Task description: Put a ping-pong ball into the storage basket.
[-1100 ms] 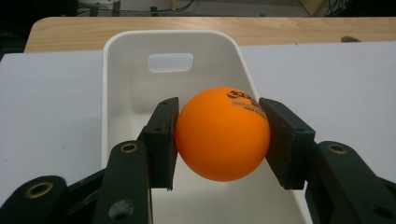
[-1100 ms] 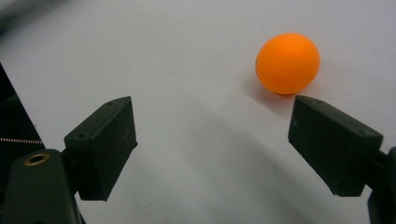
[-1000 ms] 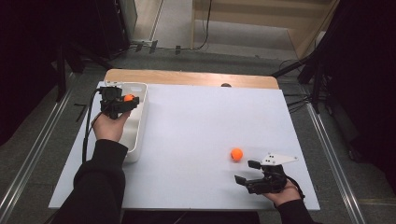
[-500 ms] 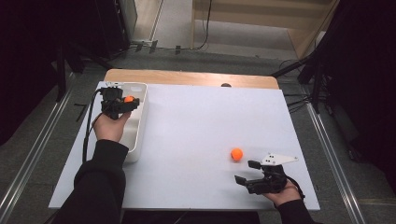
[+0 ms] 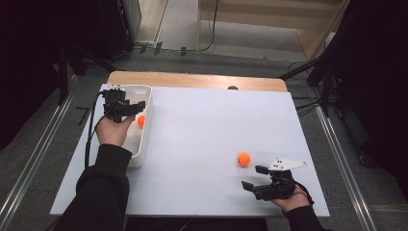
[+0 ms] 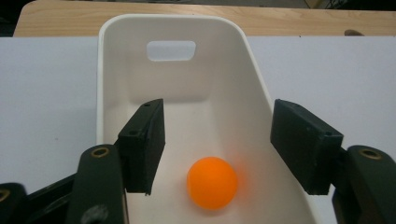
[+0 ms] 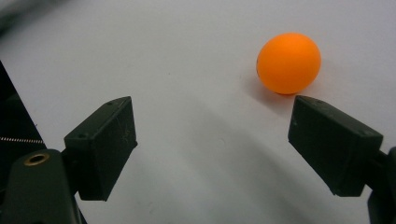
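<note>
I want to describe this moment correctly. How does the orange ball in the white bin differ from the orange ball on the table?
The ball in the bin lies inside the white bin, between the open jaws of the left gripper, which have just been opening. The ball on the table rests on the bare white table, ahead of the open right gripper, outside its jaws. No pad touches either ball. Both look alike: round, plain orange.

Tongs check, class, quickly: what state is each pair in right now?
Left tongs: just opened, holding nothing; orange ball lies in the white bin below.
Right tongs: open, empty; second orange ball sits ahead.
</note>
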Motion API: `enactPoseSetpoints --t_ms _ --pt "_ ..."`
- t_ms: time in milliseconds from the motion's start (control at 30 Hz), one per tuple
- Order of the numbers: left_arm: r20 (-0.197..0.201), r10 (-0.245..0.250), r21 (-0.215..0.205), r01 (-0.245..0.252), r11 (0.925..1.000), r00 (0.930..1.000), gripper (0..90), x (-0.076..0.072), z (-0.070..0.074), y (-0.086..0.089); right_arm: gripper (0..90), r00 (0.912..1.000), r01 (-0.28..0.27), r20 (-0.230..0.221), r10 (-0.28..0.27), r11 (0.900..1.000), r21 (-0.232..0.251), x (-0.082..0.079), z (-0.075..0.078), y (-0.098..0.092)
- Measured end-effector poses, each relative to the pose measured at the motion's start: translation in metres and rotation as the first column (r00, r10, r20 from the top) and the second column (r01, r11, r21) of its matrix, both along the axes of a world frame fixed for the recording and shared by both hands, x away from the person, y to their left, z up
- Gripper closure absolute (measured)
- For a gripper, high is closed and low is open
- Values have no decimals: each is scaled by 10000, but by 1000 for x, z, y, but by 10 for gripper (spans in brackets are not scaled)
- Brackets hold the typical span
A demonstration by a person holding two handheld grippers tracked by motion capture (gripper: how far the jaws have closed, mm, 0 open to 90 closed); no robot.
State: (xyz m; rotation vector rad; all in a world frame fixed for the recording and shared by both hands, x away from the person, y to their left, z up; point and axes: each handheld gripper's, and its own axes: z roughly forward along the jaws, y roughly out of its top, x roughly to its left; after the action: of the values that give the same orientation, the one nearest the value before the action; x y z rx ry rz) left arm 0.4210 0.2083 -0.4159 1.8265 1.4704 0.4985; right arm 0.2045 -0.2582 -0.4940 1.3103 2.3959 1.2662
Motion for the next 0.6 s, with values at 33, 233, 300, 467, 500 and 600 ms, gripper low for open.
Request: enactPoseSetpoints --t_ms 33,233,300,467,500,600 --pt "38 5 9 -5 10000 10000 340 0 1 0 136 10000 -2 -27 2 10000 8 0 0 0" --pt "56 -223 -216 224 9995 9997 326 -2 4 2 136 10000 -17 -26 17 10000 23 0 0 0" --pt "71 -281 -270 282 9992 9996 325 -4 6 2 136 10000 0 -31 0 10000 14 0 0 0" --pt "186 -351 -144 354 9993 9992 281 -6 11 2 136 10000 -21 -21 21 10000 22 0 0 1" --pt "207 -353 -184 357 9992 9992 281 -7 12 2 136 10000 -21 -21 21 10000 22 0 0 1" --pt "190 -417 -263 422 9988 9989 280 -8 14 3 136 10000 -29 -16 29 10000 33 0 0 1"
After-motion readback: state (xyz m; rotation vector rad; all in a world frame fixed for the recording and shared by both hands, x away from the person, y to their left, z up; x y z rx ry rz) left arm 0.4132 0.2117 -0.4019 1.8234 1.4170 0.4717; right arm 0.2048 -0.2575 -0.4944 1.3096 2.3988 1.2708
